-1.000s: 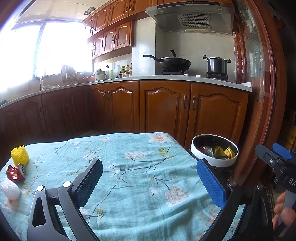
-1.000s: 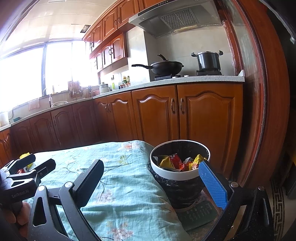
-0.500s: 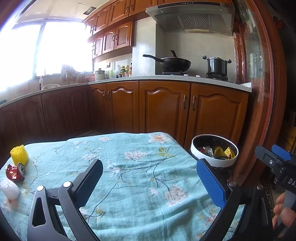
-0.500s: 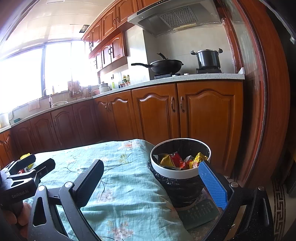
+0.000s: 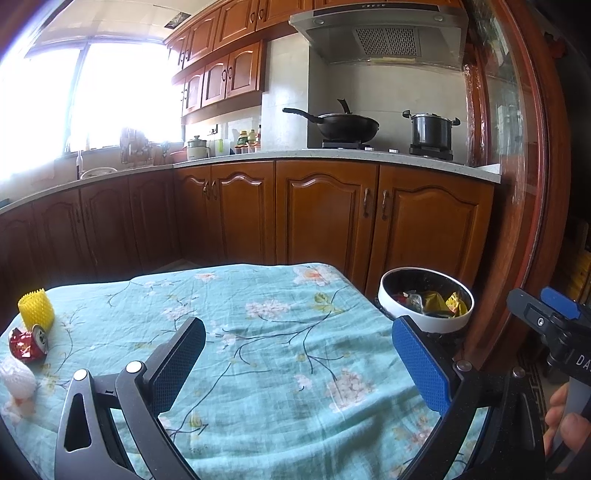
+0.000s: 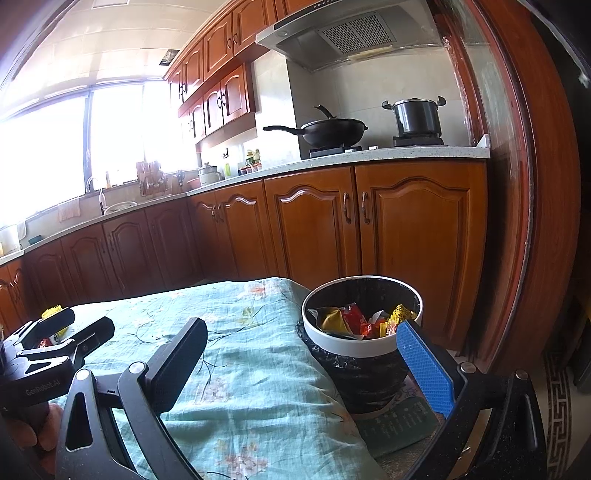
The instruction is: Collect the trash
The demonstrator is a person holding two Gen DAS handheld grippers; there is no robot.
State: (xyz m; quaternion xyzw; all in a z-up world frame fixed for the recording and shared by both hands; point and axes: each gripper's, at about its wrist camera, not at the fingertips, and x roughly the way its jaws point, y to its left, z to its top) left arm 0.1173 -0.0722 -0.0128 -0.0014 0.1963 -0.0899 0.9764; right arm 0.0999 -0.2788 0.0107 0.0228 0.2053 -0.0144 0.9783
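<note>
Three trash pieces on tablecloth (image 5: 280, 354), one bin (image 6: 360, 345), left tongs (image 5: 299, 358) and right tongs (image 6: 303, 362) both released, empty

- A black wok (image 5: 347, 126) and a lidded pot (image 5: 431, 130) on the stove.
- Range hood (image 5: 380, 31) above.
- Wooden cabinets (image 5: 325, 210) below.
- Bright window (image 5: 74, 99).
</note>
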